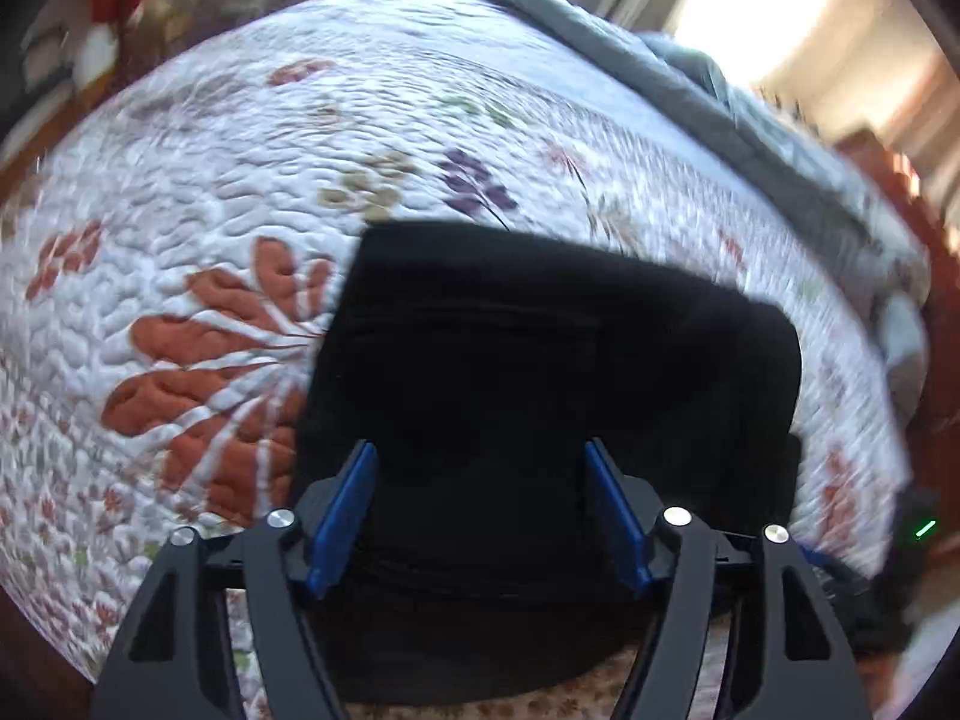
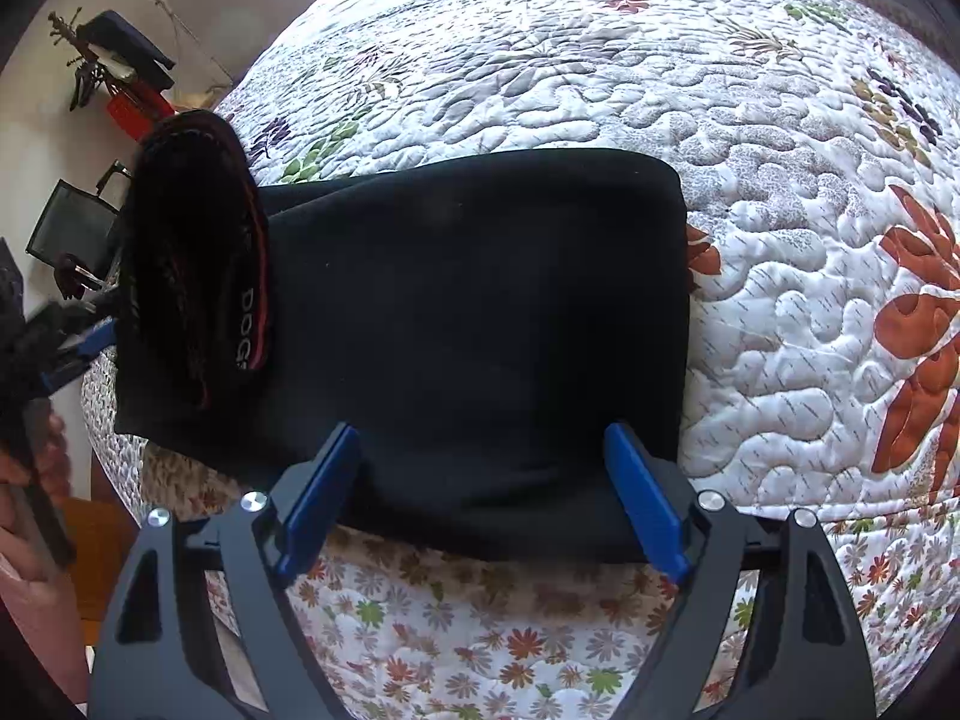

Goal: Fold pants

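Note:
The black pants lie folded into a thick rectangle on the floral quilt, near its front edge. Their waistband, with red trim and white letters, is turned up at the left end. My right gripper is open, its blue fingers apart just above the pants' near edge. In the left wrist view the pants fill the middle, and my left gripper is open over them with nothing between its fingers. The left gripper also shows at the left edge of the right wrist view, beside the waistband.
The white quilted bedspread with red and purple flowers covers the bed. A grey blanket lies along its far side. A chair and a stand are on the floor to the left of the bed. A bright window is beyond.

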### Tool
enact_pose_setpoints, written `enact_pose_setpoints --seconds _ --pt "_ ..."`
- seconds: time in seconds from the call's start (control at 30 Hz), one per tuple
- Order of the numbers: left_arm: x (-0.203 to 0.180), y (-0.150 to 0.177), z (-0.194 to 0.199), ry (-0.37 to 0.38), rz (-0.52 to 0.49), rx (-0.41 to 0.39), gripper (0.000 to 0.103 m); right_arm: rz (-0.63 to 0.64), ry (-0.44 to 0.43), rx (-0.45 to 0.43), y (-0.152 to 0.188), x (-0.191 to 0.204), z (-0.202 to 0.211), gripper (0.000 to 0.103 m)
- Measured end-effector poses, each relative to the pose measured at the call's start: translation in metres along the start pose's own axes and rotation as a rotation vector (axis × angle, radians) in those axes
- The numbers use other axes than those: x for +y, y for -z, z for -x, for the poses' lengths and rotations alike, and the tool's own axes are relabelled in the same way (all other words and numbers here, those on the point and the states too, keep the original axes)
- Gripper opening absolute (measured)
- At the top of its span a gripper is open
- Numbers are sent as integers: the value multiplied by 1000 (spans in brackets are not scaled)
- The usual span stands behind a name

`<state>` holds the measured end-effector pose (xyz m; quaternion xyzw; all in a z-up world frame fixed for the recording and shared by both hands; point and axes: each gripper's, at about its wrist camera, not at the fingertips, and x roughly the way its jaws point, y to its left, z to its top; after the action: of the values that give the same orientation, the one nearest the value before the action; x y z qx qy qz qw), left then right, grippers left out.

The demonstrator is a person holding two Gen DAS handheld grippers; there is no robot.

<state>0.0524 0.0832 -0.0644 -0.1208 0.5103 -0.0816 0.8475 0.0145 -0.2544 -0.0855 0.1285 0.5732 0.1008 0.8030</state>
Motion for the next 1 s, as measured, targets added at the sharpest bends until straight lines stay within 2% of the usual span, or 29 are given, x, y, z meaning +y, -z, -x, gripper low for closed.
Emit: enact_pose_setpoints --seconds 0.03,0.17,0.27,0.4,0.47,0.57,0.63,0.73,0.77,0.83,0.9,0.93,1.0 --pt "-11 4 -7 -18 -43 -2 79 -1 0 3 0 0 -1 86" --pt "-30 12 -13 -80 -146 -11 85 18 33 26 -3 7 -4 88" --pt "-19 8 2 -29 -92 -6 84 -9 48 38 -10 11 3 85" --pt "-2 0 31 -16 -30 -73 85 -25 -58 34 -22 27 20 82" --pt "6 -2 34 -71 -37 -61 85 -19 -124 41 -28 39 23 81" --pt "18 2 27 -136 -34 -31 85 55 -212 59 -38 74 18 81" --pt "27 5 20 -147 -11 1 85 92 -224 73 -45 90 11 81" --pt "36 14 15 -124 13 10 85 126 -222 122 -55 112 -9 80" --pt "37 15 15 -118 19 11 86 126 -207 143 -58 115 -17 74" --pt "40 16 14 -109 31 16 88 130 -223 167 -62 121 -30 49" --pt "41 16 13 -107 30 21 88 145 -233 183 -65 125 -32 17" --pt "42 16 13 -106 29 22 88 163 -230 181 -66 128 -29 9" --pt "43 16 14 -103 32 20 88 170 -267 171 -66 128 -15 6"
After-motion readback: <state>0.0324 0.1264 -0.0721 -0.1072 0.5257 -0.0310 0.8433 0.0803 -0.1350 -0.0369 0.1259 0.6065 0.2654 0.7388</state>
